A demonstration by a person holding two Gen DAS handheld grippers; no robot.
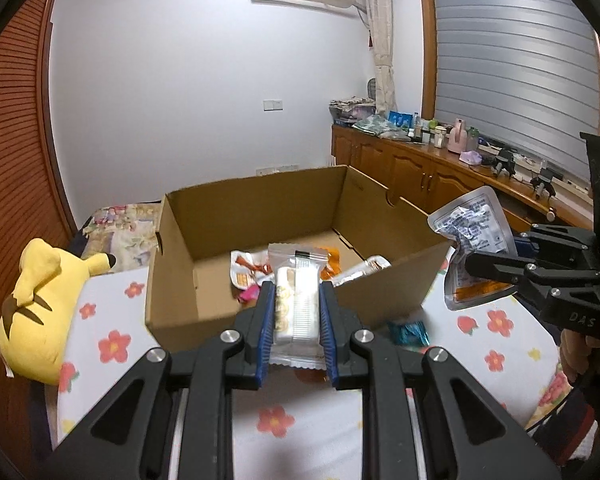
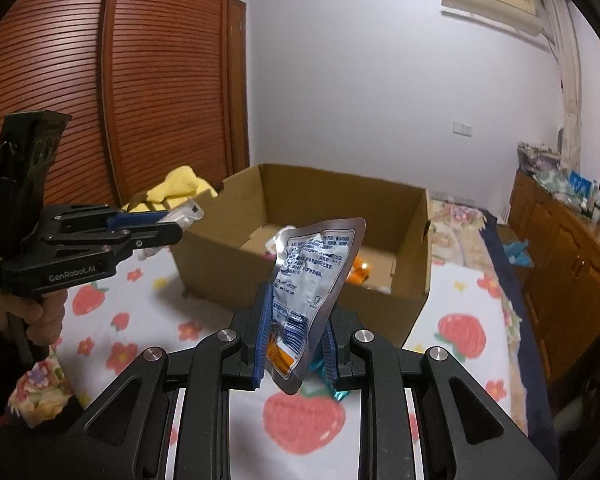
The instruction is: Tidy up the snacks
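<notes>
My left gripper (image 1: 296,300) is shut on a clear packet of white biscuits (image 1: 296,308), held above the bed just short of the open cardboard box (image 1: 260,200). The right gripper (image 2: 296,316) is shut on a silver foil pouch (image 2: 316,268) with blue print, raised in front of the box (image 2: 300,296). In the left wrist view that pouch (image 1: 472,240) hangs at the right gripper (image 1: 472,266) beside the box's right corner. In the right wrist view the left gripper (image 2: 176,228) shows at the left with its packet (image 2: 184,216). Several snack packets (image 1: 252,272) lie inside the box.
A teal wrapped sweet (image 1: 408,332) lies on the flowered bedsheet (image 1: 112,344) by the box's near corner. A yellow plush toy (image 1: 44,300) sits left of the box. A wooden sideboard (image 1: 440,168) with bottles runs along the right; a slatted wardrobe (image 2: 160,80) stands at the left.
</notes>
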